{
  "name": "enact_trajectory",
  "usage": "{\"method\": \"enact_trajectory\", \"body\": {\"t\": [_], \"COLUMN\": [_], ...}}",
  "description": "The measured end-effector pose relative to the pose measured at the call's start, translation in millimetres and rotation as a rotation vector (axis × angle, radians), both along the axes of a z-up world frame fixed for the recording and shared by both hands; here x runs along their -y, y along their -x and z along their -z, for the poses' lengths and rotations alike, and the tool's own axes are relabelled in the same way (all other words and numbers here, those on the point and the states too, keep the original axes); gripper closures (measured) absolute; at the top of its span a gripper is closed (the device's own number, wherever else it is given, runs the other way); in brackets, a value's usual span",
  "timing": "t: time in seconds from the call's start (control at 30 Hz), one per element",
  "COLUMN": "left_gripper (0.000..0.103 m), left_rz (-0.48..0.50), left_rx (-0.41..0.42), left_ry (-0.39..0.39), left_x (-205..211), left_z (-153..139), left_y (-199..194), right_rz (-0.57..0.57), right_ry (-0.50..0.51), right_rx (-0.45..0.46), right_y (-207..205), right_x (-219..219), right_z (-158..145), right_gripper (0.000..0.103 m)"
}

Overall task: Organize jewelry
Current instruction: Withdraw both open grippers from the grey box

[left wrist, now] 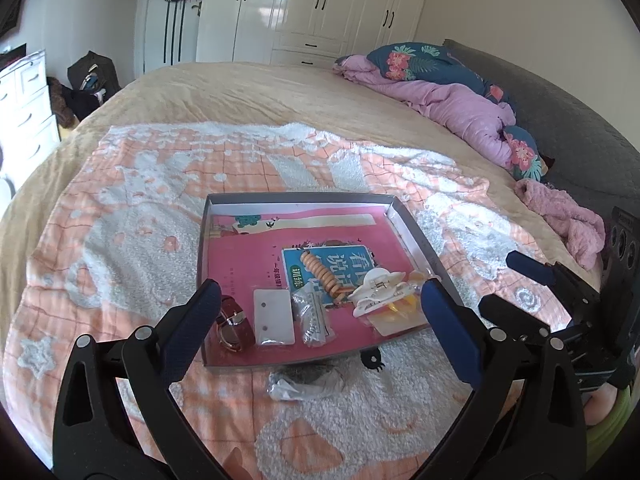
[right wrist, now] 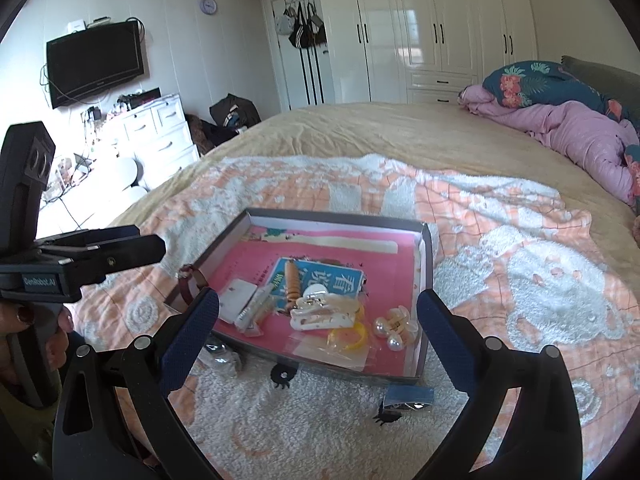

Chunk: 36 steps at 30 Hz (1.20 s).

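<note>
Currently, one shallow tray is seen on the towel spread over the bed. Inside it are counted one white hair clip, one wooden bead bracelet, one watch, one white card and one yellow ring. Two small packets are left outside, just beside the tray's near wall. Both the left claw and the right claw are held wide apart, nothing gripped.

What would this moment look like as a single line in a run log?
left gripper: open, empty | right gripper: open, empty | tray: watch, white hair clip, pearl piece inside | small bag: outside, on blanket
</note>
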<state>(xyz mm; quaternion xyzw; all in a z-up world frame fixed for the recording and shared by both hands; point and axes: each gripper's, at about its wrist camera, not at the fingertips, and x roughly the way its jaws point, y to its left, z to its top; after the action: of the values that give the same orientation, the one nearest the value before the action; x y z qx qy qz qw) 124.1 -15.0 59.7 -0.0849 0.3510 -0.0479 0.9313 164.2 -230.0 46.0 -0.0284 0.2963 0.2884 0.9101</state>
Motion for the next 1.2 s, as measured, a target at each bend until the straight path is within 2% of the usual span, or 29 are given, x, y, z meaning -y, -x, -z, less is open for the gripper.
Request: {"method": "enact_trajectory", "body": {"t": [0.6,0.97,1.2], "left_gripper": [0.01,0.01,0.01], "left_rz": [0.016,0.039,0.048], "left_rx": [0.011,-0.044,-0.127], "left_ry": [-0.033,-0.055,-0.041], "left_x": [2.6,7.2,8.2], "left_z": [-2.6,21.3,55.9], "left_y": [39.5,51.9,51.9], "right_rz": [0.035,0.082,0.102], "right_ry": [-0.029,0.023,0.072], "right_rx": [0.062,0.006,-0.065], "right_y": [34.0,45.1,39.1], "right_x": [25.0,42.8,44.6], "right_z": [-22.0,5.7,37.9], "right_gripper": [0.004,0.004,0.004]}}
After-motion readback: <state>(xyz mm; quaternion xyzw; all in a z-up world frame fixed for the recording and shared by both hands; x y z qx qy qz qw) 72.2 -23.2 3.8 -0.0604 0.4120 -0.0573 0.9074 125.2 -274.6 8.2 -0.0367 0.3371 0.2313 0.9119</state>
